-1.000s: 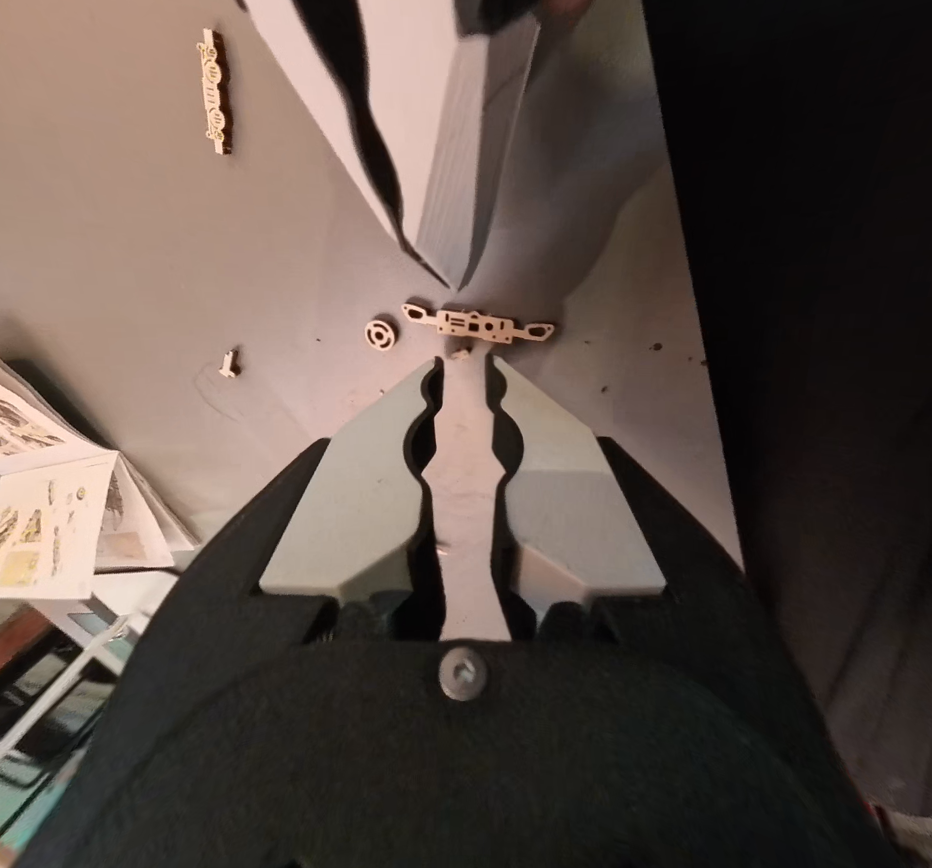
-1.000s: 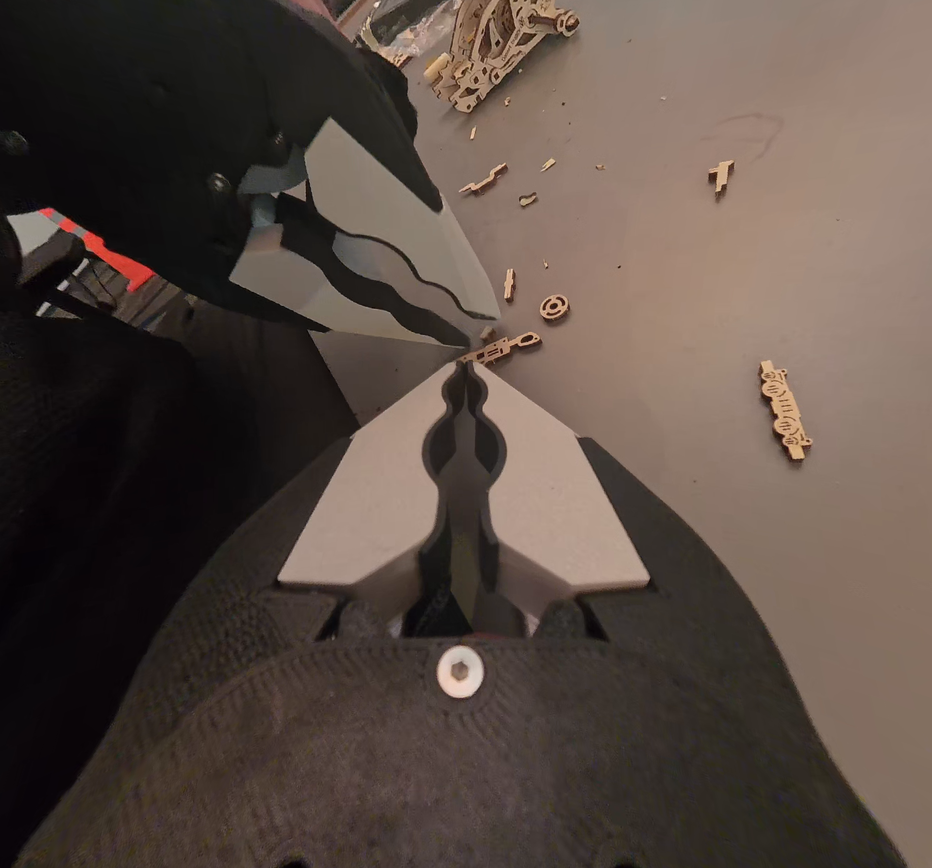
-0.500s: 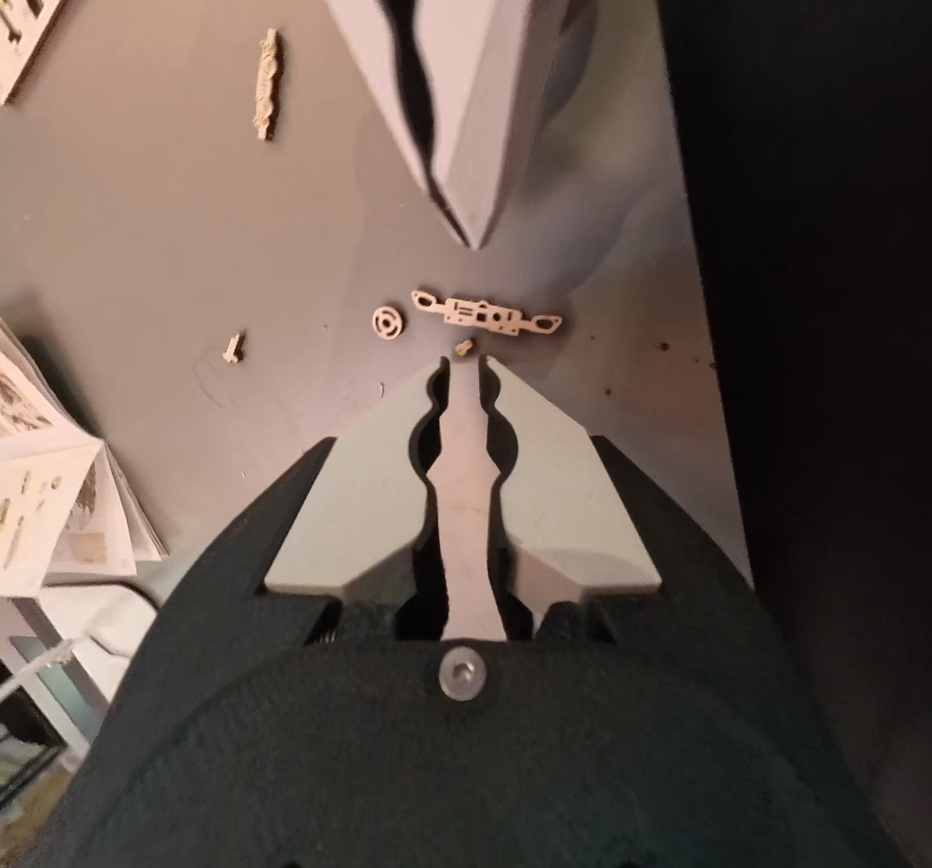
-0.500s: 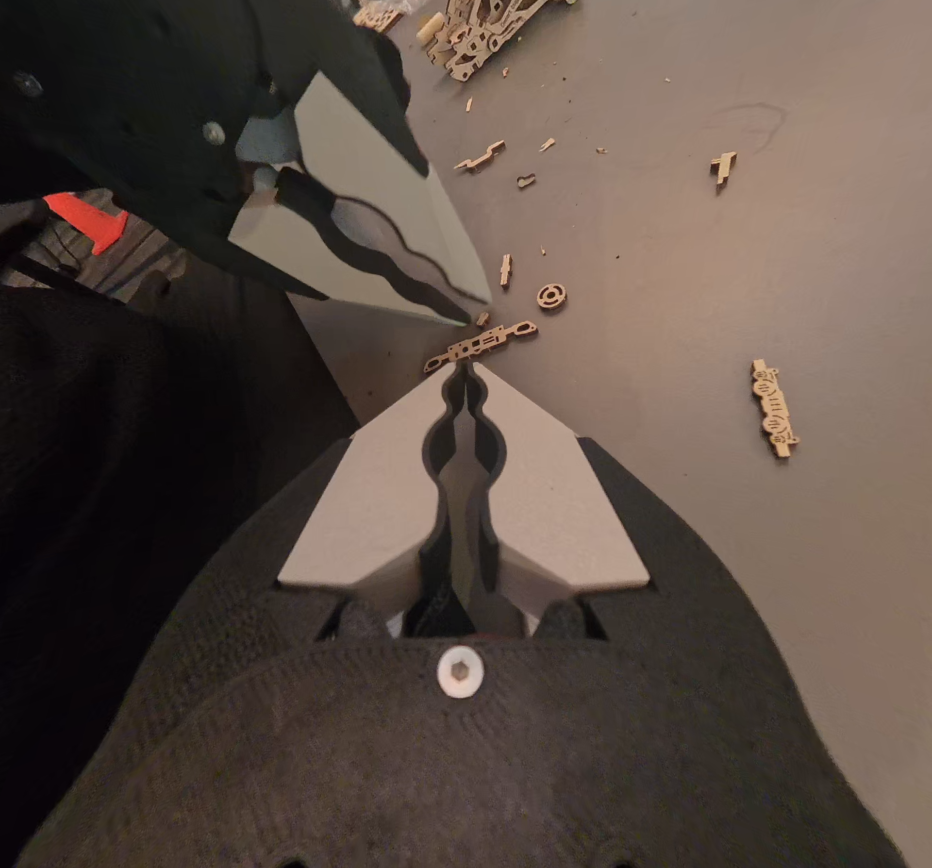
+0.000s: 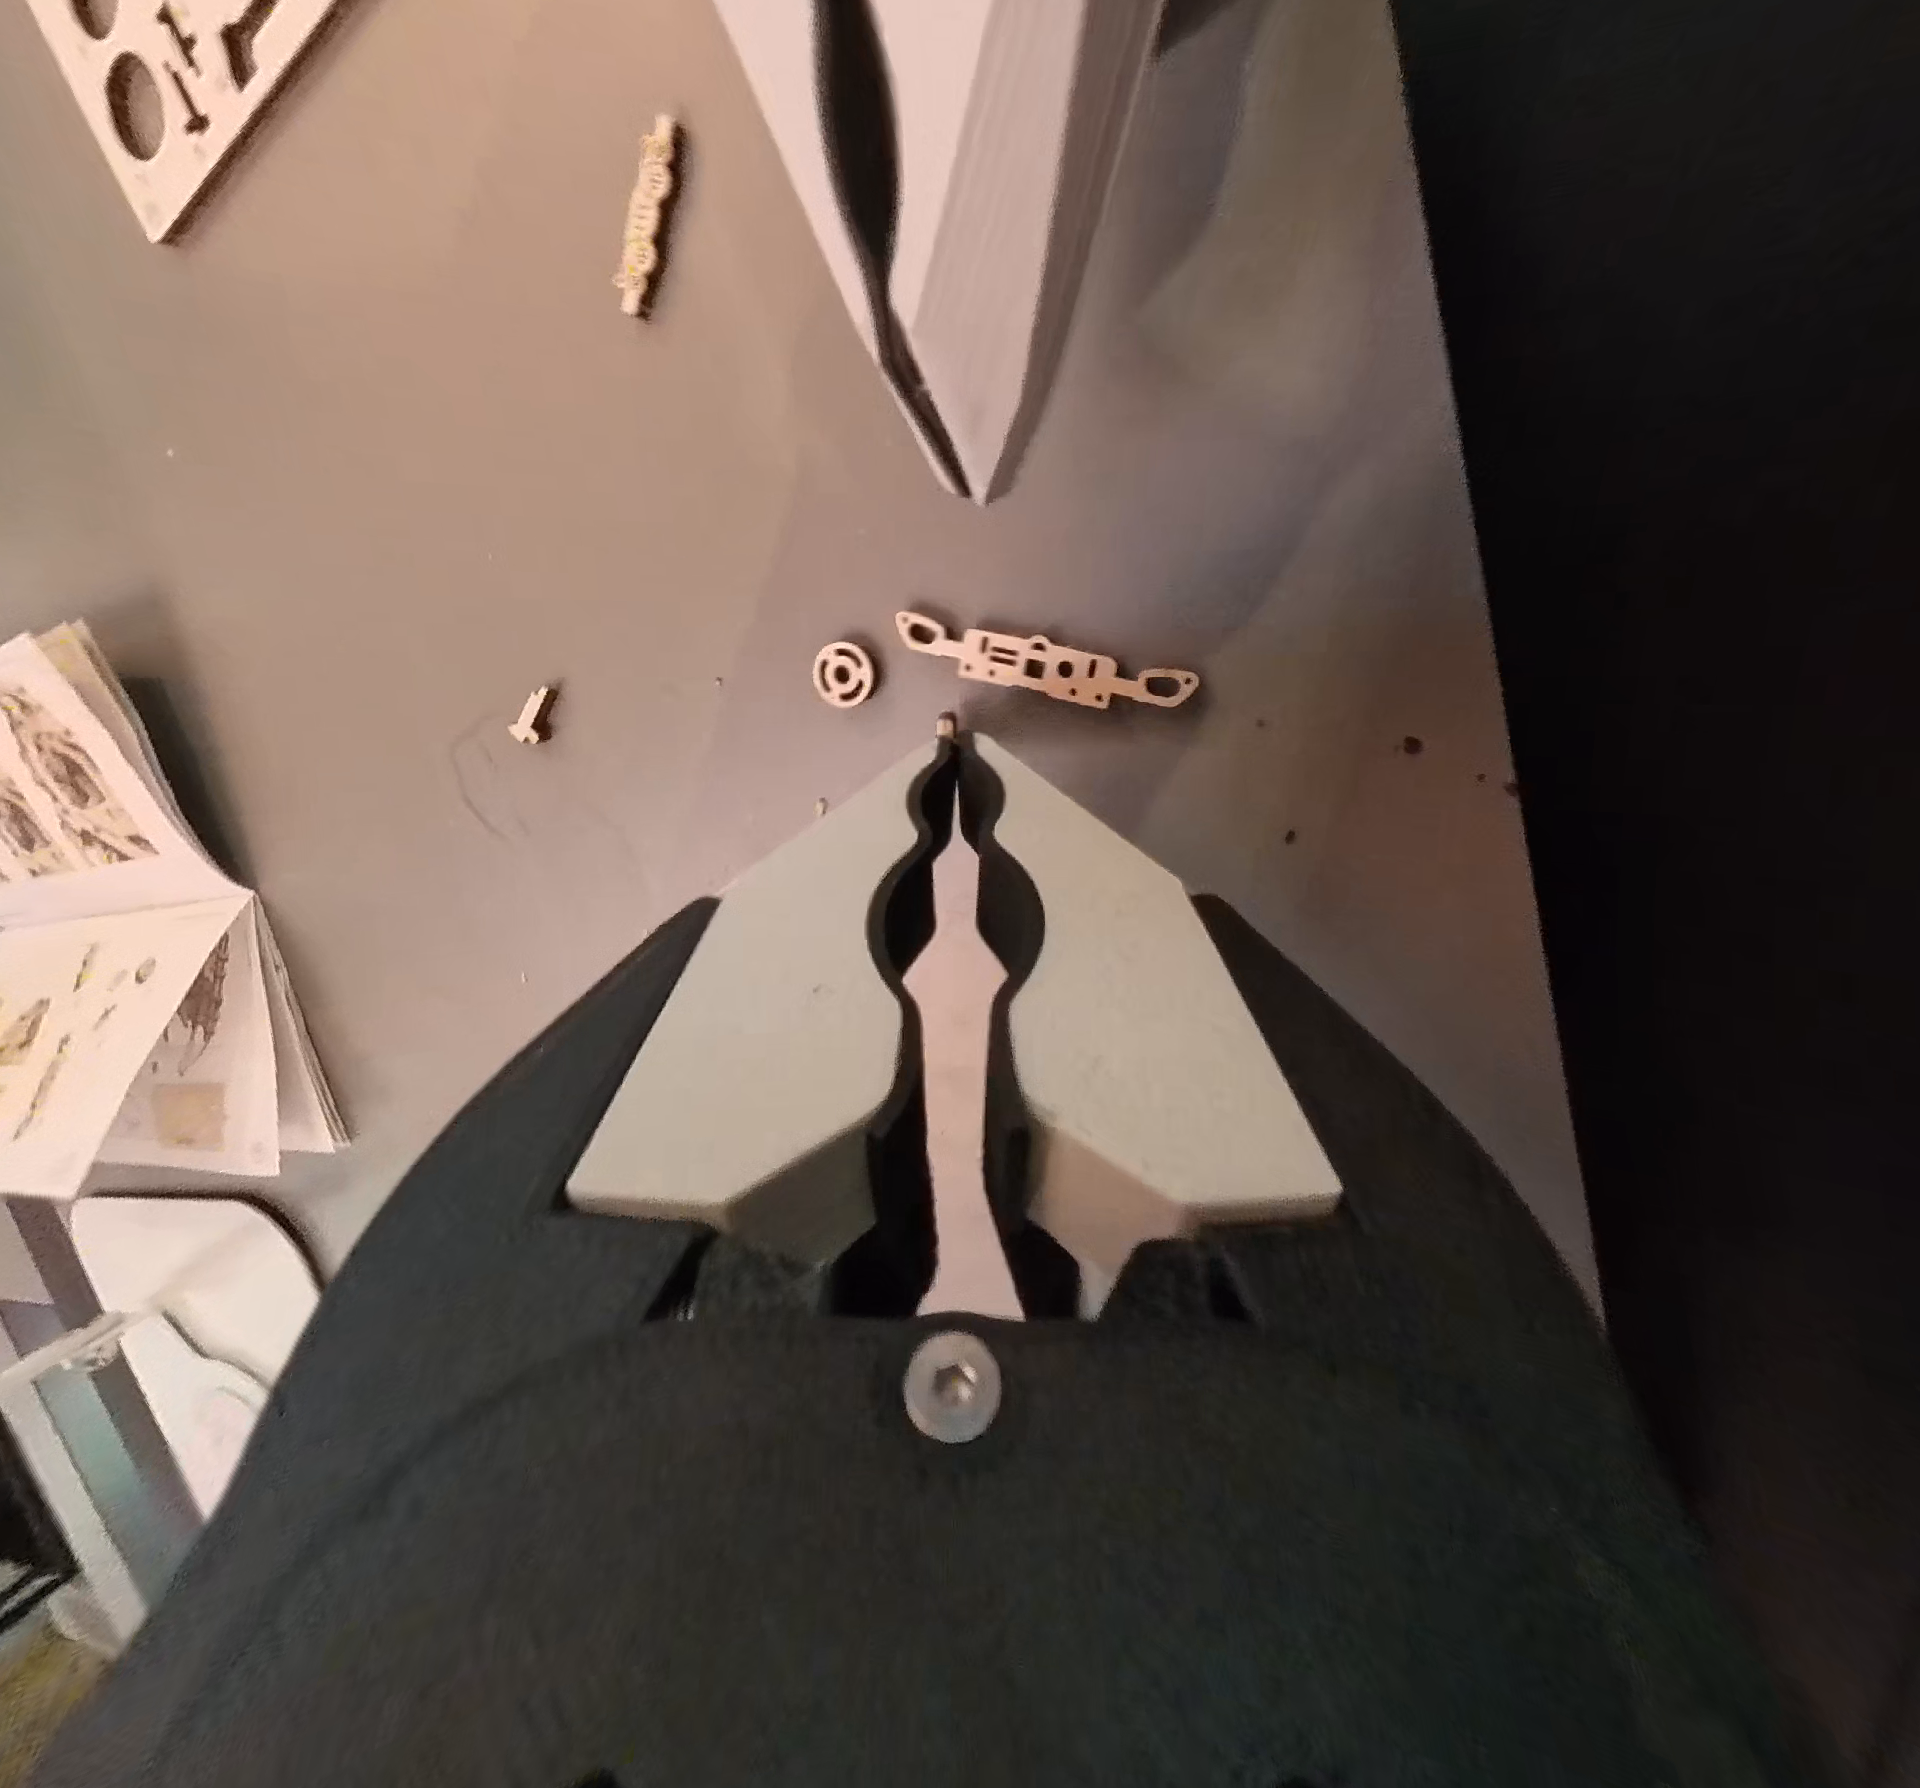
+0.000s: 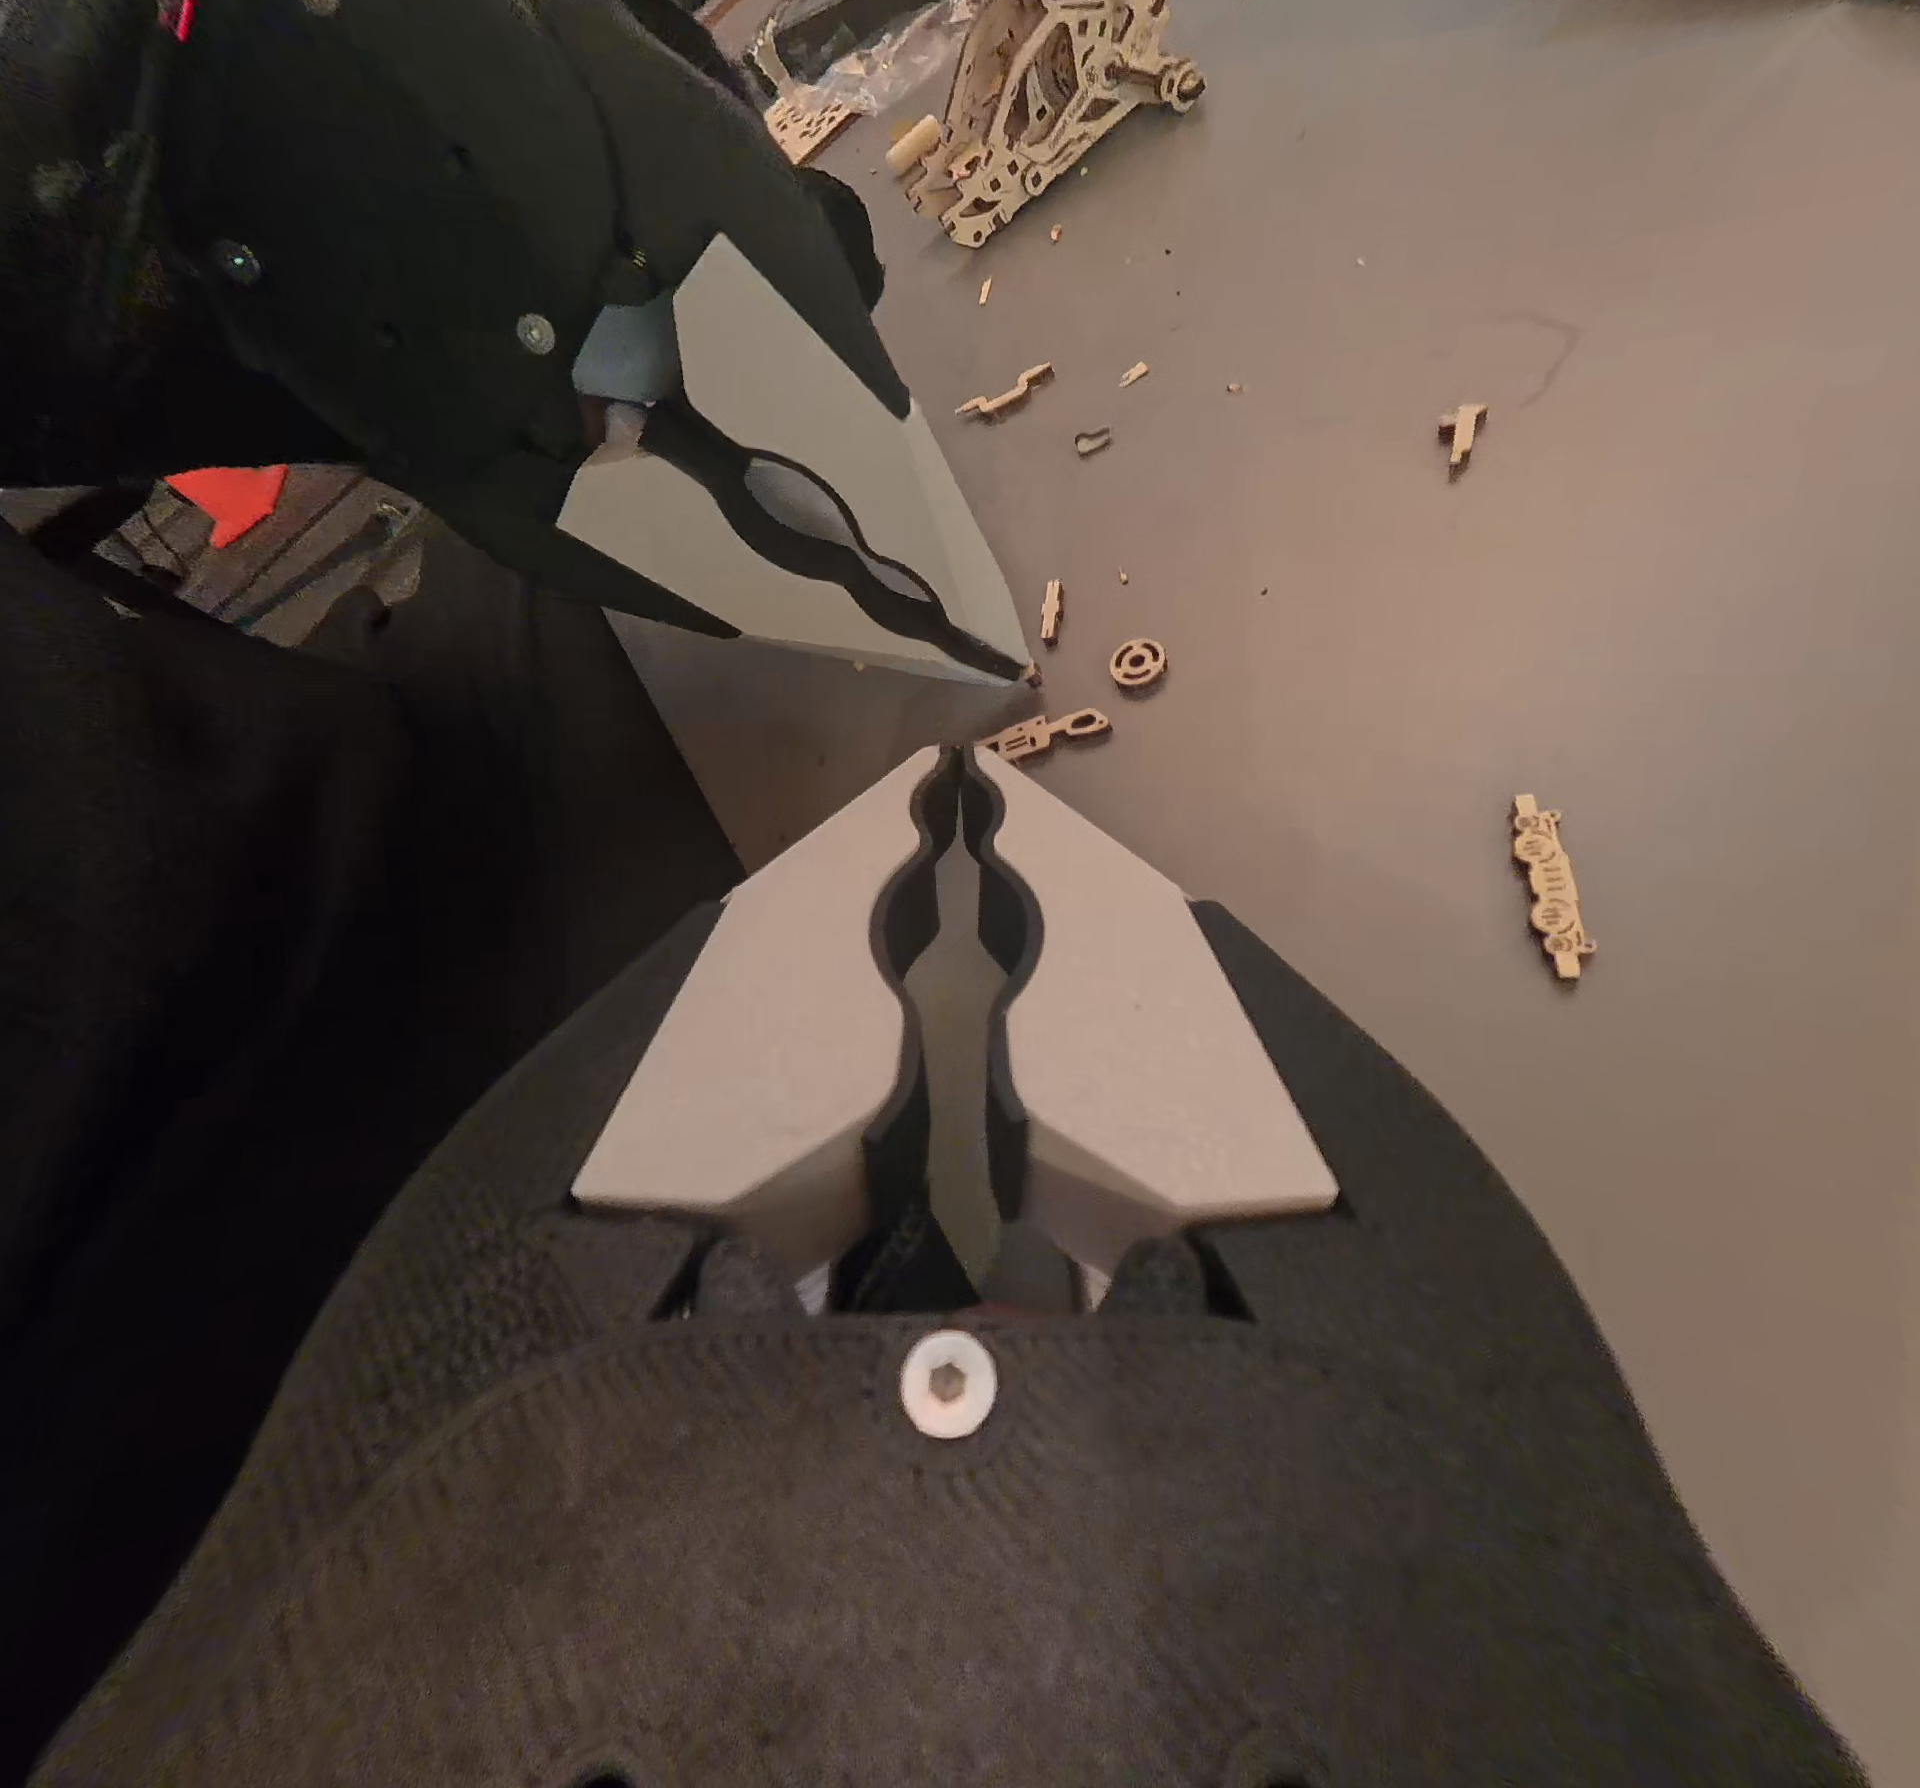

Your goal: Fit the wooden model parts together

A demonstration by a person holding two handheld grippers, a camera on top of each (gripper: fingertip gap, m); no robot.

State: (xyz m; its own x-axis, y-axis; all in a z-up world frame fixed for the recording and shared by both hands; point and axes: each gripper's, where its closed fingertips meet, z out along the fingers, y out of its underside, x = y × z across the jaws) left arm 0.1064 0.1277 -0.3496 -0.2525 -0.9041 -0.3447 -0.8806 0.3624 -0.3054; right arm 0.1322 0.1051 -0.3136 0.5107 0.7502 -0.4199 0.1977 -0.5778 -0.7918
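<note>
Right now pinching a tiny wooden peg [image 5: 945, 723] at the very tips of the left claw [image 5: 950, 751], both tips closed onto it, only the peg's end poking out ahead. Held low over the grey tabletop [image 5: 416, 512]; touching it or not, cannot tell.

Just beyond the peg, flat on the tabletop: a slim perforated wooden strip [image 5: 1044, 676] with a loop at each end, lying crosswise to the claw. Beside its left end, apart from it, a small wooden ring [image 5: 844, 673]. Farther left, well apart, a little T-shaped piece [image 5: 532, 715].

Across the strip, pointing back toward the left claw: the right claw [image 5: 971, 491], tips pressed together, nothing seen between them, hanging near the strip without touching it. From the right wrist view, covering the strip's near end with its tip, the far looped end showing to the right.

Farther out, alone on bare tabletop, an ornate wooden bar [image 5: 649, 216]. Toward the far left corner, a punched-out wooden sheet [image 5: 156, 24] full of empty cut-outs. At the left edge, an open instruction booklet [image 5: 135, 959].

Beyond the left claw in the right wrist view, a scatter of small wooden scraps [image 6: 1006, 393], then a partly built wooden model [image 6: 1049, 97] standing on the tabletop.
</note>
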